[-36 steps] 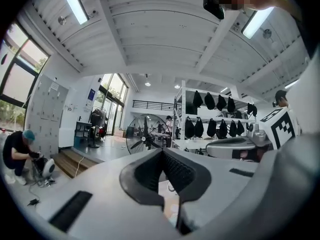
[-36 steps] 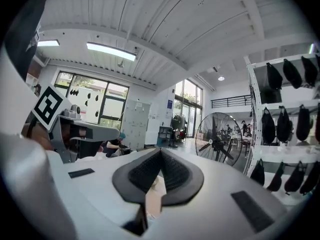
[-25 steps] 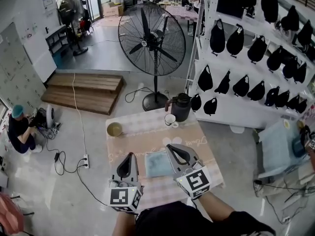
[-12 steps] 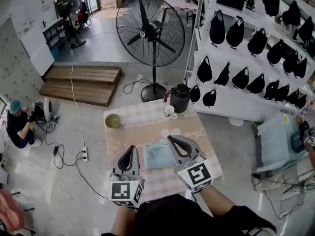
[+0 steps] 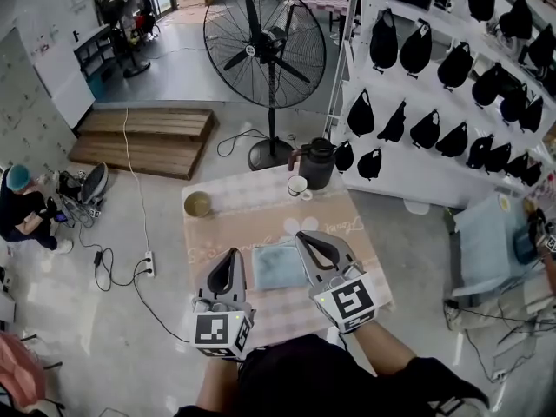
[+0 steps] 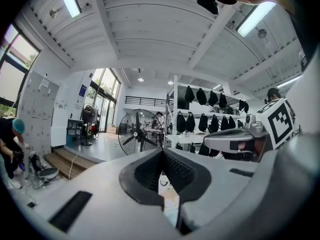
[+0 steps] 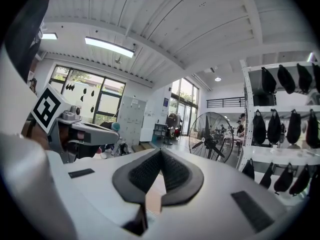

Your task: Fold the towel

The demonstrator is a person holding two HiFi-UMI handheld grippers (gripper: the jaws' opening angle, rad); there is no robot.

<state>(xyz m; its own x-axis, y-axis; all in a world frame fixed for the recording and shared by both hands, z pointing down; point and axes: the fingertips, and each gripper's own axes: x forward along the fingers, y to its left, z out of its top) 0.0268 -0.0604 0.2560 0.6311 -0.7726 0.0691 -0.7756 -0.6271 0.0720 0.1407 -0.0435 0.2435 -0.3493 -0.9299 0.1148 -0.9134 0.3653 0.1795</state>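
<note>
Little has changed over the last second. The left gripper (image 5: 233, 253) and right gripper (image 5: 306, 238) flank the towel (image 5: 278, 266) as they did before, and the towel lies in the same folded, pale blue rectangle on the pink-checked table (image 5: 261, 224), towards the near edge. The whole head view has drifted a little, so the table sits slightly higher and further left than a second ago. The crouching person (image 5: 16, 208) at the far left of the floor has shifted nearer the picture's edge and now bends over the gear beside them. In the left gripper view the left gripper (image 6: 161, 151) has its ribbed pads pressed together at the tip with nothing caught between them. The right gripper view shows the right gripper (image 7: 160, 152) closed the same way, also empty. From the head view the left gripper lies just beside the towel's left edge and the right gripper overlaps its right edge, but whether either touches the cloth cannot be told. At the table's far left corner stands a small bowl (image 5: 198, 204) with an olive-brown inside, and whether that is contents or glaze is unclear. Along the far edge a white mug (image 5: 299, 188) looks dark inside, and just behind it is a black kettle (image 5: 318, 165) with its lid on. A big floor fan (image 5: 265, 46) stands beyond the table.
</note>
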